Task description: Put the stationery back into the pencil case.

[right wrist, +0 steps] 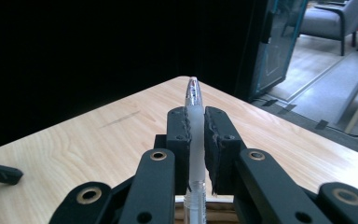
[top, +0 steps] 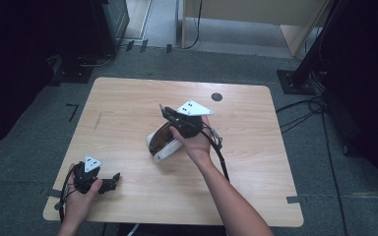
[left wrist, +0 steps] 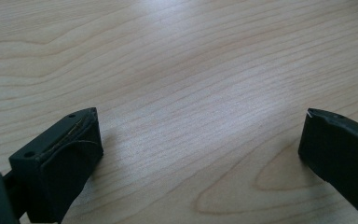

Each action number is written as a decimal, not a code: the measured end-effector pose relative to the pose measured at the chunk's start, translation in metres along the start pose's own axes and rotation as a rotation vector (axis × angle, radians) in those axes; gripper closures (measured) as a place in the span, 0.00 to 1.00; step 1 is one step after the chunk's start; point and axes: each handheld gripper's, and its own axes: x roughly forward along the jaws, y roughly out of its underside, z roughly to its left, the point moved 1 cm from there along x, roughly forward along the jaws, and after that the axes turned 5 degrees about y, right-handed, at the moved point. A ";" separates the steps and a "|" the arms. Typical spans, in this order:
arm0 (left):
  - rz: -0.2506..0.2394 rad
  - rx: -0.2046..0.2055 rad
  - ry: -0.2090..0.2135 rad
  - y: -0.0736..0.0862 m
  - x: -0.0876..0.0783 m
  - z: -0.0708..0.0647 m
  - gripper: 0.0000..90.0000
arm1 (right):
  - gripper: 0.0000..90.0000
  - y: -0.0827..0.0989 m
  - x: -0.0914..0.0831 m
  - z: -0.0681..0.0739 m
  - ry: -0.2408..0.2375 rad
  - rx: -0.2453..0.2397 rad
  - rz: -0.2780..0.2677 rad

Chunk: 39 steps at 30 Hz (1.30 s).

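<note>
Wooden table (top: pixel 128 98): one pen (right wrist: pixel 193 100), one case (top: pixel 161 141), two hand-held grippers.

I count one pen (right wrist: pixel 194 122), one white case (top: pixel 163 142) with a brown inside, one wooden table (top: pixel 128 108), and my two grippers: left (top: pixel 112 182), right (right wrist: pixel 196 126).

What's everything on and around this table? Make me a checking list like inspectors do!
Surface: light wooden table, with a small dark round spot near the far edge.
Job's things: clear pen clamped in the right gripper; white case with a brown inside lies open under that hand.
Clutter: nothing seen.
Grippers: right gripper shut on the pen, held above the case; left gripper open, nothing between its jaws, low over the table's near left corner.
Cables: black cable trails from the right gripper; more cables on the floor at right.
Surroundings: grey carpet, dark stands, a grey chair farther off.
</note>
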 end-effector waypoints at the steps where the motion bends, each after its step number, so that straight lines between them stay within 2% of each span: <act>1: 0.000 -0.001 0.000 0.000 0.000 0.000 0.00 | 0.90 0.000 0.001 0.002 -0.005 -0.001 0.002; 8: 0.000 0.000 0.000 0.000 0.000 0.000 0.00 | 0.90 0.000 0.008 0.014 -0.025 -0.011 0.002; 13: 0.001 0.000 0.000 0.000 0.000 0.000 0.00 | 0.90 0.003 0.008 0.015 -0.025 -0.021 0.006; 25: -0.001 0.000 -0.001 0.000 0.000 0.000 0.00 | 0.90 0.010 -0.018 0.003 -0.018 -0.003 -0.020; 33: -0.001 -0.001 0.000 0.000 0.000 0.000 0.00 | 0.90 0.015 -0.031 -0.008 0.037 -0.015 0.005; 39: -0.001 -0.001 0.000 0.000 0.000 0.000 0.00 | 0.90 0.021 -0.033 -0.017 0.065 0.018 0.031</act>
